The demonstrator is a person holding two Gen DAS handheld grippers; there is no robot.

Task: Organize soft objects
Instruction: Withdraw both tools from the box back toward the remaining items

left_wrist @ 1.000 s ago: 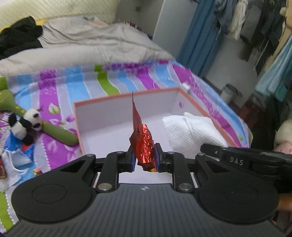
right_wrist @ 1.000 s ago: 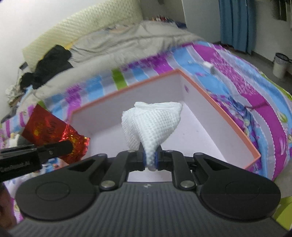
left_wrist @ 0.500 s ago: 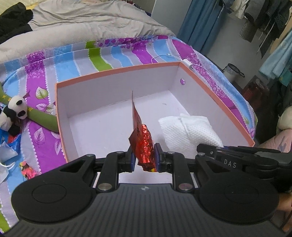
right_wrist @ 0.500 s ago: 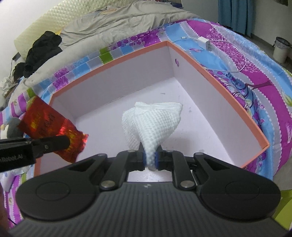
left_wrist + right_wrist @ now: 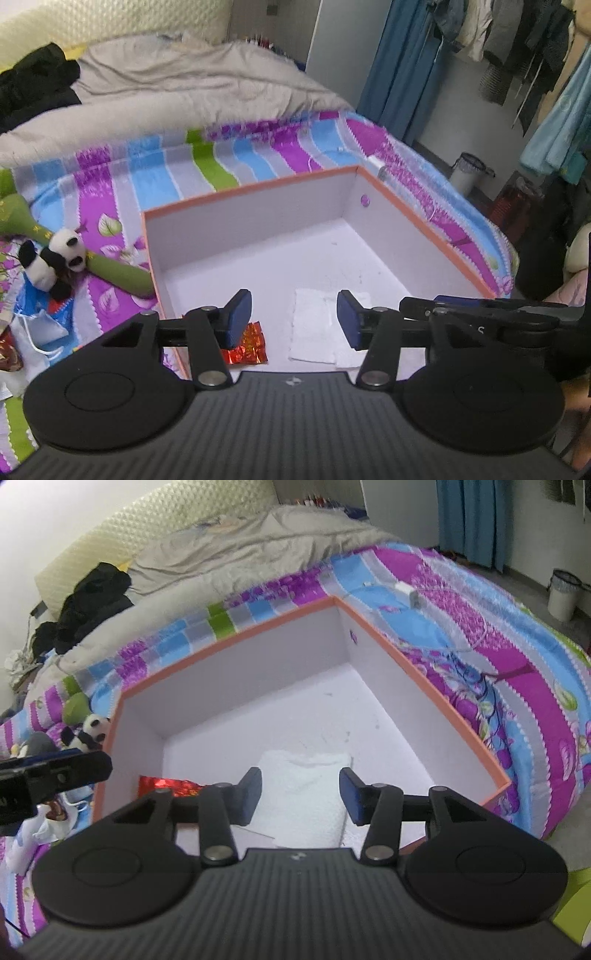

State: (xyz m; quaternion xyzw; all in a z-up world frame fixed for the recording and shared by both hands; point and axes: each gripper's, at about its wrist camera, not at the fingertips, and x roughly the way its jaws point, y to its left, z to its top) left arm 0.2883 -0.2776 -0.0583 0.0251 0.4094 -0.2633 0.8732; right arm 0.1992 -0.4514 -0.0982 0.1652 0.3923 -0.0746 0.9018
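We held both grippers over the orange-rimmed, white-lined cardboard box (image 5: 258, 192) on the striped purple, blue and green bedsheet (image 5: 258, 155). The left gripper (image 5: 293, 321) had just been opening; its jaws stood spread with nothing between them, and the crinkled red foil packet (image 5: 251, 345) lay on the box floor at seven o'clock of that view. The right gripper (image 5: 299, 797) had likewise just been opening, jaws apart and clear of the white textured cloth (image 5: 306, 797) lying flat on the floor below them. The left view showed the whole packet beside the cloth; the right view showed only a red sliver of it behind its left finger. At nine o'clock, outside the box, a small black-and-white panda plush (image 5: 51, 262) lay on the sheet.
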